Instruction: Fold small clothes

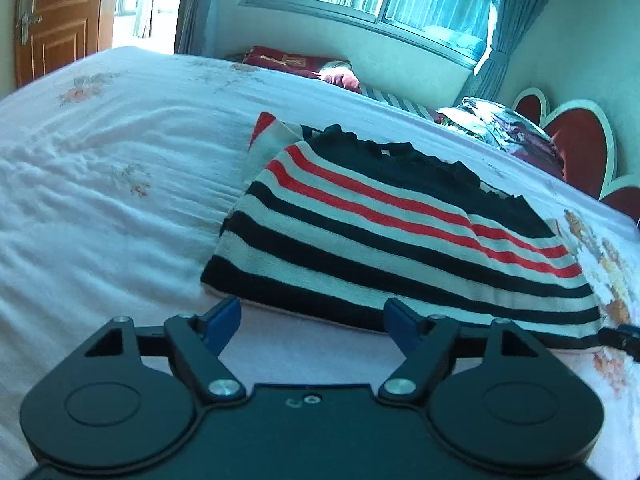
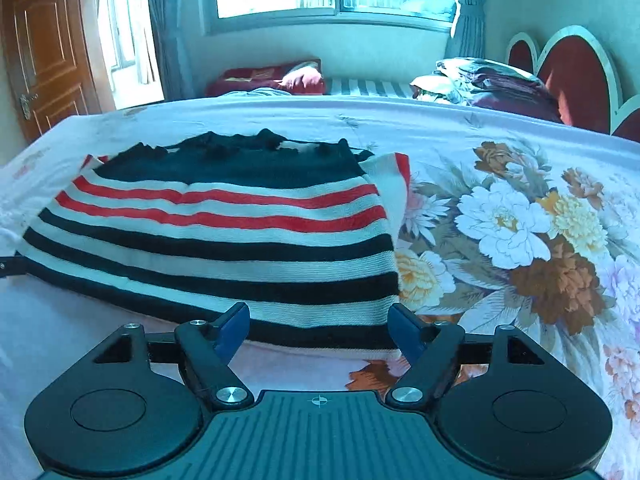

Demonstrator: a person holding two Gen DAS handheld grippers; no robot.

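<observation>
Sweater (image 2: 216,240): striped, folded flat on the bed (image 2: 500,152).
Left gripper (image 1: 312,326): spread wide, holding nothing.
Right gripper (image 2: 318,328): spread wide, holding nothing.

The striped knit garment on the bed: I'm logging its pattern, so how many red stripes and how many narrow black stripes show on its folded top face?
Striped knit garment:
Red stripes: 2
Narrow black stripes: 3
Total: 5

Surface: wide bed under a white cotton sheet (image 1: 100,184) with printed flowers, filling the frame's middle.
On it, centre: folded knit garment with black, white and red stripes (image 1: 380,240).
On it, upper right: heap of crumpled maroon bedding (image 2: 492,80).
</observation>
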